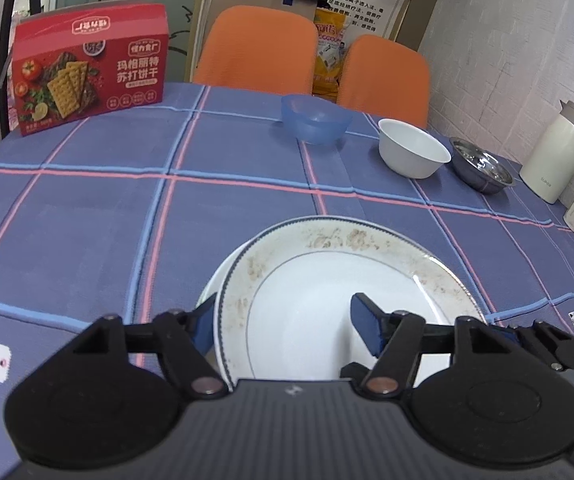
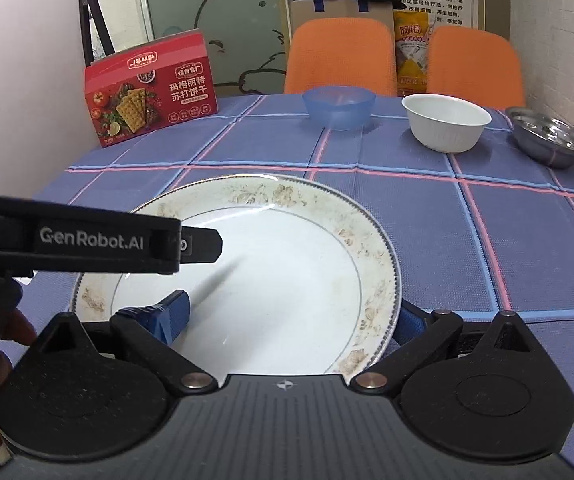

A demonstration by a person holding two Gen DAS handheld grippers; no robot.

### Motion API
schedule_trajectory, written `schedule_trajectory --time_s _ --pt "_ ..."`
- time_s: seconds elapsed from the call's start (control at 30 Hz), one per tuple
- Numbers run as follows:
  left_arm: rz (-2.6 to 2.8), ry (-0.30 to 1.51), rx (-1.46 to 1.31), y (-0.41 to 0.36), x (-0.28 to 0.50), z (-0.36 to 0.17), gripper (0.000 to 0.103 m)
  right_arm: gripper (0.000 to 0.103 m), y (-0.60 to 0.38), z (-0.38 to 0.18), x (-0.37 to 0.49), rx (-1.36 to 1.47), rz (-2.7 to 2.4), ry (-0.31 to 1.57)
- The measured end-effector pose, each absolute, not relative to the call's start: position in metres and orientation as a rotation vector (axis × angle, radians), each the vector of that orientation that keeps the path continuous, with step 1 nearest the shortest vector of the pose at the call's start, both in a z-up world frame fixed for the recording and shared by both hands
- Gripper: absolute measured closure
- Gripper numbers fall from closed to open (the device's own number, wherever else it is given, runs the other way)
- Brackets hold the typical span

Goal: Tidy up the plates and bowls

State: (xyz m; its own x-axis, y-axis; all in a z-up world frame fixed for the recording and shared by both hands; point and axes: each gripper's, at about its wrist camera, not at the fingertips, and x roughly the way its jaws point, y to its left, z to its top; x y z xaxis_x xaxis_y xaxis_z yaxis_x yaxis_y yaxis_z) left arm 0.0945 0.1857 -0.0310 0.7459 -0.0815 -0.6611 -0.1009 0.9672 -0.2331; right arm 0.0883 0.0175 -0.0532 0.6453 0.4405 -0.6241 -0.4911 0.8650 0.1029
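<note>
Left wrist view shows the left gripper (image 1: 287, 326) with its jaws spread wide, one blue pad outside the near-left rim of the patterned plate (image 1: 339, 296) and the other over its white centre, neither clearly touching it. That plate lies on a plain white plate (image 1: 213, 282), whose edge peeks out only on the left side. Both sit on the blue checked tablecloth (image 1: 87, 220).

Beyond the patterned plate, toward the far edge of the table, stand three bowls in a row: a blue bowl (image 1: 314, 118) farthest left, a white bowl (image 1: 413, 148) to its right, and a metal bowl (image 1: 481, 170) just beside the white one. Farther right of the metal bowl stands a cream jug (image 1: 559, 152). A red cracker box (image 1: 89, 68) stands upright well to the left beyond the plate, and two orange chairs (image 1: 257, 48) are behind the table.

From the right wrist view, the right gripper (image 2: 287, 316) is also open wide, straddling the near-right rim of the patterned plate (image 2: 247, 264): one pad lies over the plate's inside, the other outside and below the rim. Whether either pad touches is unclear.
</note>
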Motion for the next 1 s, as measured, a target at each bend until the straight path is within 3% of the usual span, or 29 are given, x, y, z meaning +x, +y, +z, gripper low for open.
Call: schedule_trajectory --time_s 0.17,0.37,1.0 --pt "0.03 0.693 -0.291 0.194 0.084 -0.02 0.023 0.015 0.007 -0.041 0.082 -0.054 0.536 0.633" --pt "0.07 0.593 -0.216 0.19 0.072 0.006 0.017 0.015 -0.006 -0.038 0.084 -0.017 0.538 0.625" --pt "-0.042 0.671 -0.11 0.11 0.121 0.01 0.01 0.015 -0.112 -0.04 0.12 0.187 0.376 0.662"
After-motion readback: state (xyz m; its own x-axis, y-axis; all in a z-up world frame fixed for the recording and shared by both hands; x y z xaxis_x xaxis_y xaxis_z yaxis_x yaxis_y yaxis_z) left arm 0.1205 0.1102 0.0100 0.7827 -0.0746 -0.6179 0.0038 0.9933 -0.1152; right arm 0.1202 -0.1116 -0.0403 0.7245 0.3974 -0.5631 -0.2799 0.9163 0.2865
